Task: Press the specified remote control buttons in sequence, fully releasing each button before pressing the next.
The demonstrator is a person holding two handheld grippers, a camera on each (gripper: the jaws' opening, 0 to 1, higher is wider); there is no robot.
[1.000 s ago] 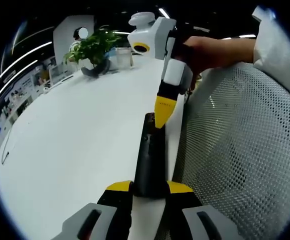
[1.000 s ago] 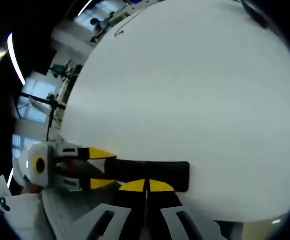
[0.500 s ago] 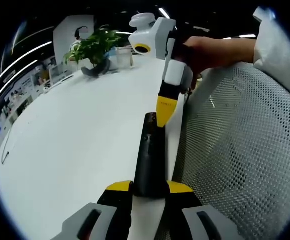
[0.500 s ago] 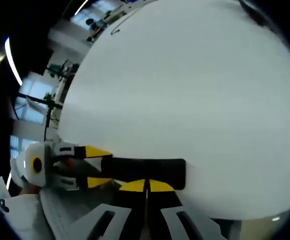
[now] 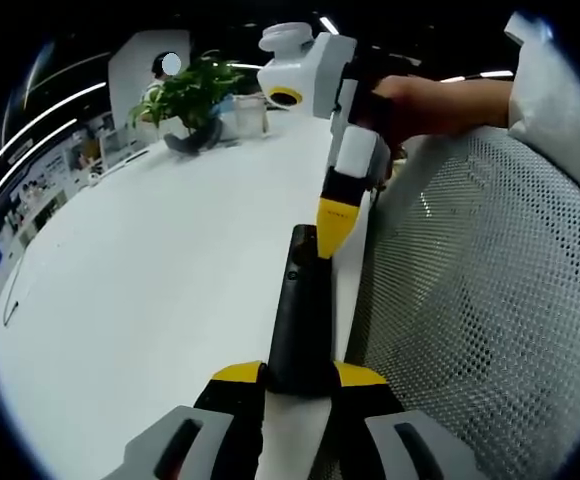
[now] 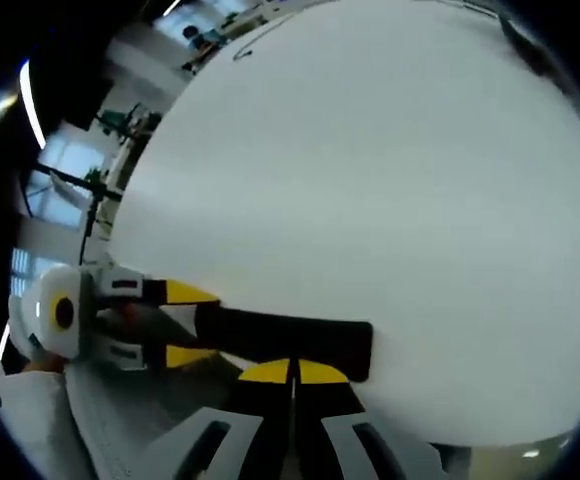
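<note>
Now the left tool [image 5: 298, 378] clamps one end of the black remote [image 5: 299, 310] at the white counter's [image 5: 150, 290] edge; the right tool [image 5: 334, 232], jaws together, touches its far end.

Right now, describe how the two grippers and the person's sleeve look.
The left gripper has black fingers with yellow tips and grey side plates. In the left gripper view the right gripper has a white body, a yellow-ringed round part on top, and a yellow tapering tip. The person's sleeve is pale grey fabric.
</note>
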